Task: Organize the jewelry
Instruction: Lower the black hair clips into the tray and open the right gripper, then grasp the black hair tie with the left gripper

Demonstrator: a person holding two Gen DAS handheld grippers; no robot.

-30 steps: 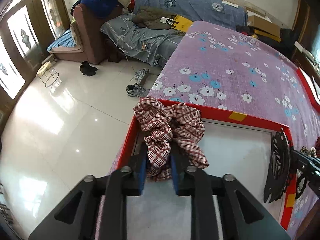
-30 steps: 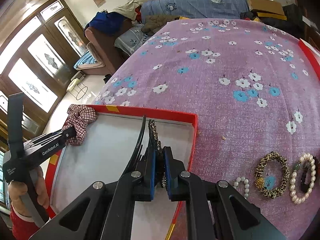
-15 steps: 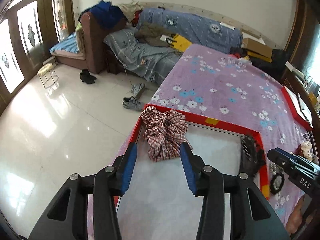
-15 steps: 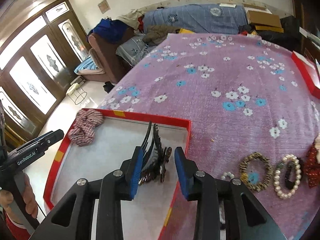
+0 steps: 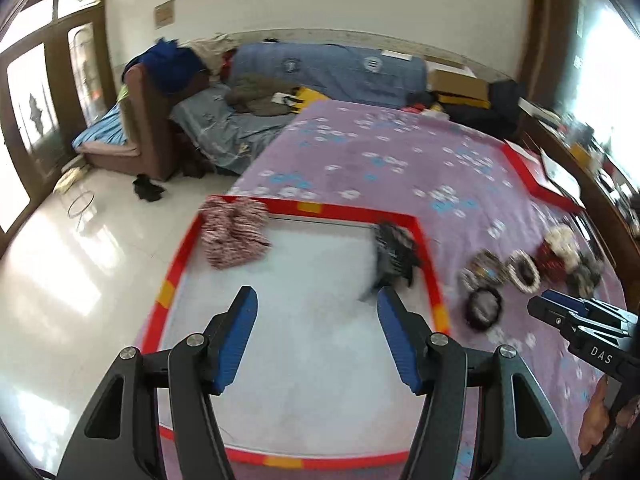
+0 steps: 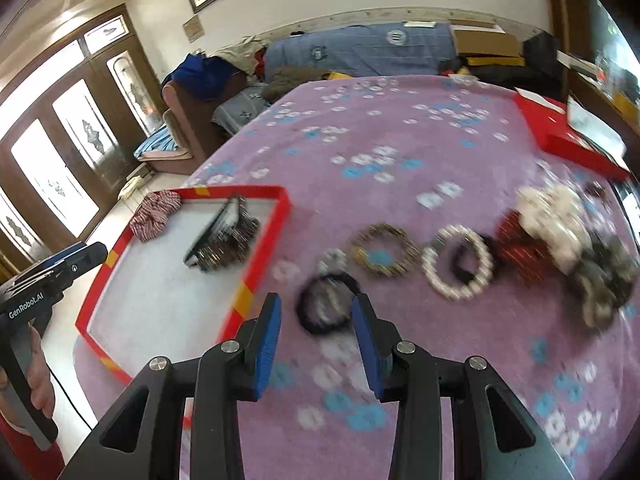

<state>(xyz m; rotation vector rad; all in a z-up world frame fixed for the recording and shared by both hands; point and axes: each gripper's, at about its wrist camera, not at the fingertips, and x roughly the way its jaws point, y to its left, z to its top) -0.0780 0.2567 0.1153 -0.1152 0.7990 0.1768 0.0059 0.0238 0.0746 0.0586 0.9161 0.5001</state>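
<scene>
1. Now both pairs of fingers stand released and empty, their jaws having just been opening; a second ago the left gripper [image 5: 316, 336] pinched the red-and-white checked fabric scrunchie [image 5: 233, 233] and the right gripper [image 6: 316, 334] was clamped on the black toothed hair clip with dark beading [image 6: 224, 240].
2. The scrunchie now lies free in the far left corner of the shallow red-rimmed tray with a white floor [image 5: 176, 264], draped partly over the rim.
3. The hair clip rests inside the same tray, close against its far right corner; nothing sits between either pair of blue pads.
4. Both grippers have drawn back from the tray, and the right one now looks down on the purple flowered bedspread [image 6: 400, 136] beside the tray's right edge.
5. That leaves two pieces stowed, by my reading, and the rest to go: a black ring-shaped hair tie [image 6: 326, 304] just ahead of the right fingers, a leopard-print bangle [image 6: 384, 250], a white pearl bracelet [image 6: 458, 266], and a blurred heap of red, white and grey pieces further right.
6. The black hair tie looks the likeliest next pick.
</scene>
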